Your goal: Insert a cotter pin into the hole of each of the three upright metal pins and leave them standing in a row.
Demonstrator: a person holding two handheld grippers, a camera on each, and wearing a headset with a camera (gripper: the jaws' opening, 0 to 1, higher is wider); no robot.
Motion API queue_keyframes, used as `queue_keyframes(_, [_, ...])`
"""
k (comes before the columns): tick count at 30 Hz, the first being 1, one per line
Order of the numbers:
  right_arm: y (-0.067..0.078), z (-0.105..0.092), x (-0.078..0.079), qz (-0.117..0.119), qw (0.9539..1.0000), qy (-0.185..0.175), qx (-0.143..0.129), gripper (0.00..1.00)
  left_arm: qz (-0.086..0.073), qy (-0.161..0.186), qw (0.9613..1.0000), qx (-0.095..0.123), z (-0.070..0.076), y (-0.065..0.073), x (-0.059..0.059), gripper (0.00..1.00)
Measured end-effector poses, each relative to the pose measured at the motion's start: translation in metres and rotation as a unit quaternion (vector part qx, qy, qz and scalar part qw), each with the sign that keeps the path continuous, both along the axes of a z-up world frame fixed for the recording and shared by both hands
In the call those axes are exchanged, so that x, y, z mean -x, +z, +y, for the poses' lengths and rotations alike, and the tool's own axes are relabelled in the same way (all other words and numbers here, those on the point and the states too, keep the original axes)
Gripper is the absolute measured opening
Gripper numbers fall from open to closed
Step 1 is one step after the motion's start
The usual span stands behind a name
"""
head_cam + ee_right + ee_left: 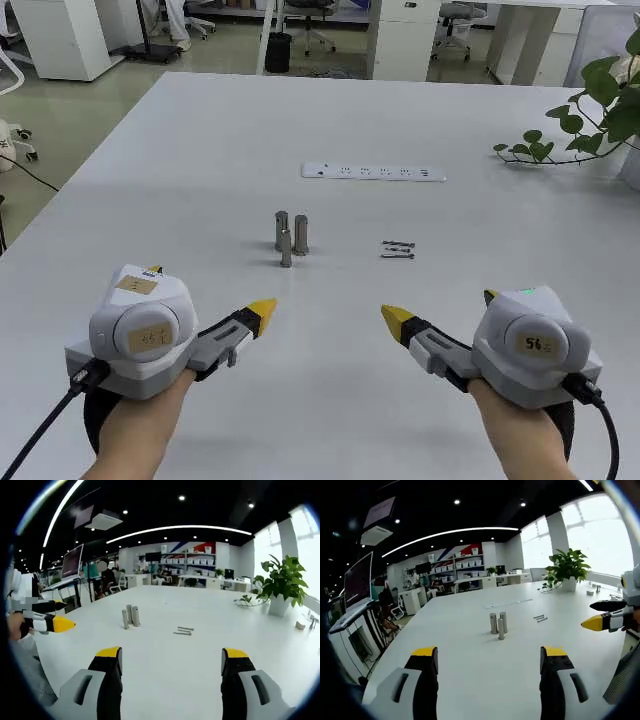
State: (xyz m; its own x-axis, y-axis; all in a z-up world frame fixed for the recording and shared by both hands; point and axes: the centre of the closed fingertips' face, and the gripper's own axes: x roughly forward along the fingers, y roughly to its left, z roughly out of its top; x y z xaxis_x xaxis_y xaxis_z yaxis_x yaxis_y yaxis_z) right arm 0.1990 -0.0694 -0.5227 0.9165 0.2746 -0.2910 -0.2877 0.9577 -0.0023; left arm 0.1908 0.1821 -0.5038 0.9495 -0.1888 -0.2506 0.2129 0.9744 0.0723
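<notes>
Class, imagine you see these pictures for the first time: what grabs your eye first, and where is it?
The yellow-tipped left gripper and right gripper are held in the foreground over the white table, fingers wide open. Beyond them three metal pins stand in a tight cluster, with small cotter pins lying to their right.
</notes>
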Motion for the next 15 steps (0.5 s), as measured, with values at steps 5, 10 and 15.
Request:
queue_keyframes(5, [-0.0028, 0.0034, 0.0007, 0.006, 1.0, 0.007, 0.002, 0.77, 0.002, 0.001, 1.0, -0.001, 0.0013, -0.001, 0.0003, 0.82])
queue_keyframes(10, [-0.0028, 0.0027, 0.0007, 0.01, 0.9999, 0.005, -0.005, 0.77, 0.002, 0.001, 1.0, -0.002, 0.0013, -0.0008, 0.0008, 0.81])
queue_keyframes(15, [-0.0041, 0.0008, 0.0008, 0.014, 0.9999, 0.001, -0.005, 0.76, 0.0, 0.003, 1.0, -0.003, 0.0024, 0.0002, 0.0008, 0.8])
